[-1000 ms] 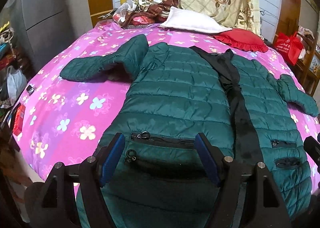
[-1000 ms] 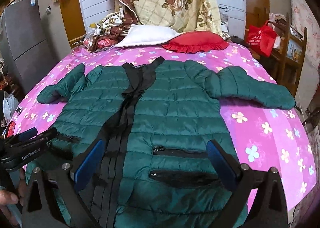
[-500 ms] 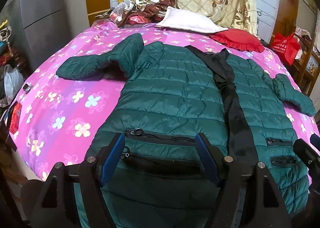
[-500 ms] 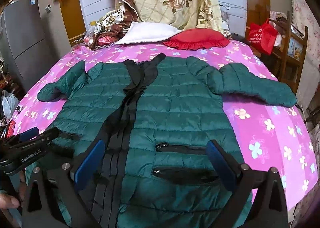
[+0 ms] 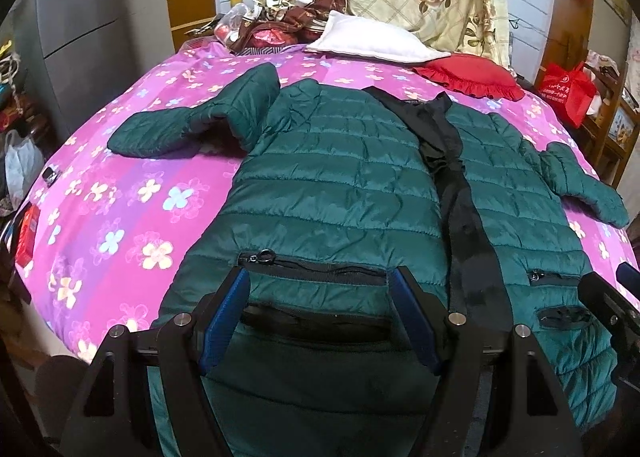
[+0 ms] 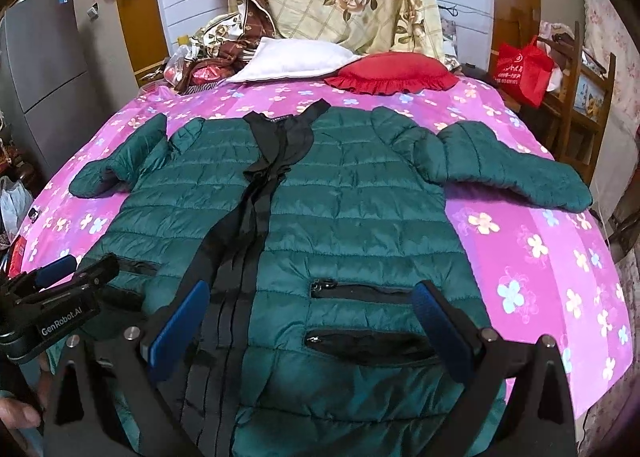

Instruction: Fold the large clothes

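Observation:
A dark green quilted jacket [image 5: 336,181] lies front up on the pink flowered bed [image 5: 132,193], black zip band down its middle, sleeves spread to both sides. It also shows in the right wrist view [image 6: 360,209]. My left gripper [image 5: 318,289] is open just above the jacket's left hem, near its pocket zip [image 5: 266,255]. My right gripper [image 6: 312,305] is open over the right hem and pockets. The left gripper [image 6: 60,277] shows at the left edge of the right wrist view. Neither holds anything.
A white pillow [image 5: 372,43] and a red frilled cushion [image 5: 468,77] lie at the head of the bed, with piled quilts behind. A red bag [image 6: 524,73] and wooden shelf stand right. A grey fridge [image 6: 44,57] stands left.
Both grippers have crept slightly forward over the jacket's hem. Both stay open. The jacket has not moved.

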### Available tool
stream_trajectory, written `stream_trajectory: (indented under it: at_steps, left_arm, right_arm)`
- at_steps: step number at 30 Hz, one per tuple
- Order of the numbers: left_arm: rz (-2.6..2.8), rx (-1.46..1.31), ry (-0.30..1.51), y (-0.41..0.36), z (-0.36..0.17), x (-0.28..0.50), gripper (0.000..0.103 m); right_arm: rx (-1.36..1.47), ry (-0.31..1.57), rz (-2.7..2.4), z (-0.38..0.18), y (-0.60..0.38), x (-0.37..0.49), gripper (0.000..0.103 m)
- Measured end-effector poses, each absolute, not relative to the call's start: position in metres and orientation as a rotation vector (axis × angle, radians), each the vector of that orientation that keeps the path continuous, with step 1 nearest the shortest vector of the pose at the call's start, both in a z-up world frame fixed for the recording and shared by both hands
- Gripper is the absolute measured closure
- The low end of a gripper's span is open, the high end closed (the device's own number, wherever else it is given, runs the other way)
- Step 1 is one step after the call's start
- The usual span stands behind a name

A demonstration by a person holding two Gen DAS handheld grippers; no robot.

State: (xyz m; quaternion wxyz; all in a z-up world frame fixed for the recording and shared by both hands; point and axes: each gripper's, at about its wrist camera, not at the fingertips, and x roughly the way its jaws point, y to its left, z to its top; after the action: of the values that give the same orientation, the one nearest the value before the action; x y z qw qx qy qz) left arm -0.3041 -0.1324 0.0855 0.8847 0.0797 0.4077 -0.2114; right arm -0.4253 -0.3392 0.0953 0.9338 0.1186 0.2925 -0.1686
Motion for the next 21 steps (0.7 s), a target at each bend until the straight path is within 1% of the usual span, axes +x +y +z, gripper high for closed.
stream_trajectory:
  at_steps: [10,21]
  left_arm:
    - [-0.423,0.174,0.854,-0.132,0.082,-0.303,0.050]
    - [-0.413,0.173,0.855,-0.131,0.078,-0.302,0.050]
  right_arm:
    - [0.180,0.597,-0.382,0.094,-0.326,-0.426,0.000]
    - [0.204,0.611,-0.361,0.089,-0.322,-0.422,0.000]
